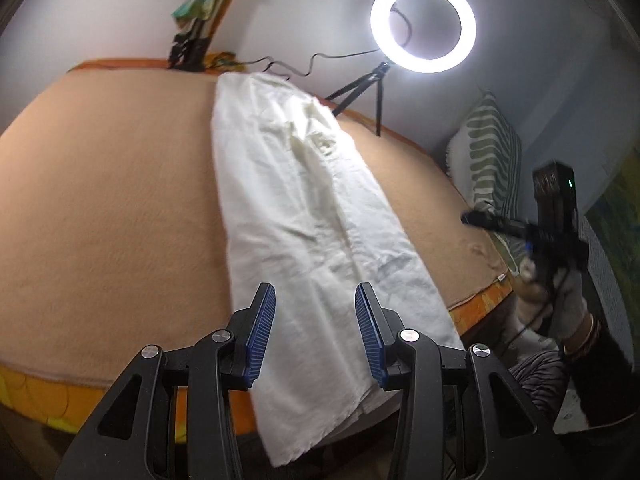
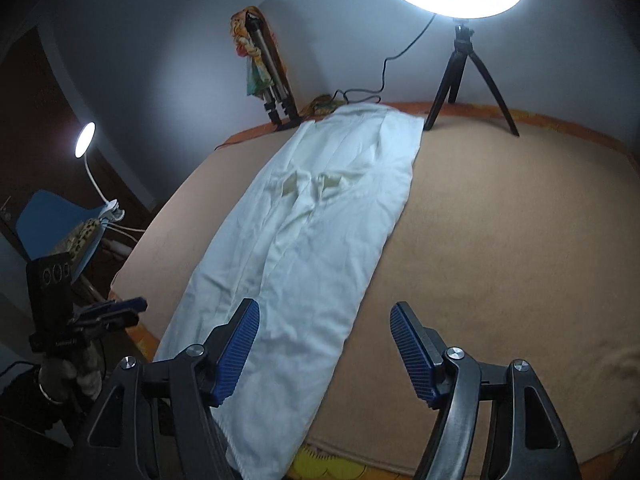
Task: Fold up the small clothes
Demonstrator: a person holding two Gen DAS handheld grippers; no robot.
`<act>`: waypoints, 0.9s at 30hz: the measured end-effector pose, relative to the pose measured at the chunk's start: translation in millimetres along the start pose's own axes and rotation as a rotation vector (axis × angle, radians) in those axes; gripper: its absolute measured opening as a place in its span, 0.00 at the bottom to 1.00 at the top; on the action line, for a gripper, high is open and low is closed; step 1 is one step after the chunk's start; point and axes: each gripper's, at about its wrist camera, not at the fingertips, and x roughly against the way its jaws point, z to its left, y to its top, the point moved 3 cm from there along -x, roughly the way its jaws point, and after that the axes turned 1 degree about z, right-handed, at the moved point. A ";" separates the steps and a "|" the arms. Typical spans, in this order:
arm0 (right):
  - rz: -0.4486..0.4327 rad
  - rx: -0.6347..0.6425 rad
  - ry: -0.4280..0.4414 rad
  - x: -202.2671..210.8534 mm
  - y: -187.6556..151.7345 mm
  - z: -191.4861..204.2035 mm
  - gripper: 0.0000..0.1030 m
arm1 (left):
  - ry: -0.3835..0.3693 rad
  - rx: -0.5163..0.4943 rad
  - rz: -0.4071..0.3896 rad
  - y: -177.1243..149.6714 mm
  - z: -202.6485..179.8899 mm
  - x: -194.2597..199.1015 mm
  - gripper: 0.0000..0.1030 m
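Two grippers sit at the near edge of the bed, both with fingers spread and nothing between the blue ribbed pads. The left gripper (image 1: pixel 315 330) hangs over the near end of the white garment (image 1: pixel 304 216), jaws moderately apart, the cloth visible through the gap. The right gripper (image 2: pixel 324 354) is opened wider — its left pad (image 2: pixel 236 354) lies over the garment's right portion, while its right pad (image 2: pixel 412 354) is over bare blanket. The white garment (image 2: pixel 316 232) lies lengthwise as a long, narrow strip on the tan blanket (image 2: pixel 500 240), its near end draped over the bed's front edge and its far end reaching the back edge near the wall. A crease runs down its middle, with wrinkles around mid-length. In the left wrist view, the person's gloved hand carries the other gripper off the bed's right side, near a green-striped pillow (image 1: pixel 490 152). At the far edge stands a lit ring light (image 1: pixel 423 24) on a small tripod (image 2: pixel 464 80) — just beside the garment's far end. A folded tripod (image 2: pixel 272 80) leans against the wall, and a small desk lamp (image 2: pixel 85 140) glows off to the left.
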 end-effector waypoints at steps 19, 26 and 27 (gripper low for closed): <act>0.198 -0.044 0.241 -37.5 -89.5 11.3 0.44 | -0.018 0.137 0.207 -62.0 20.0 -1.2 0.39; 0.214 -0.060 0.257 -40.8 -95.9 9.9 0.39 | -0.019 0.168 0.241 -77.0 25.8 1.1 0.39; 0.214 -0.060 0.259 -40.8 -96.0 10.1 0.39 | -0.029 0.186 0.236 -77.0 28.4 -0.3 0.39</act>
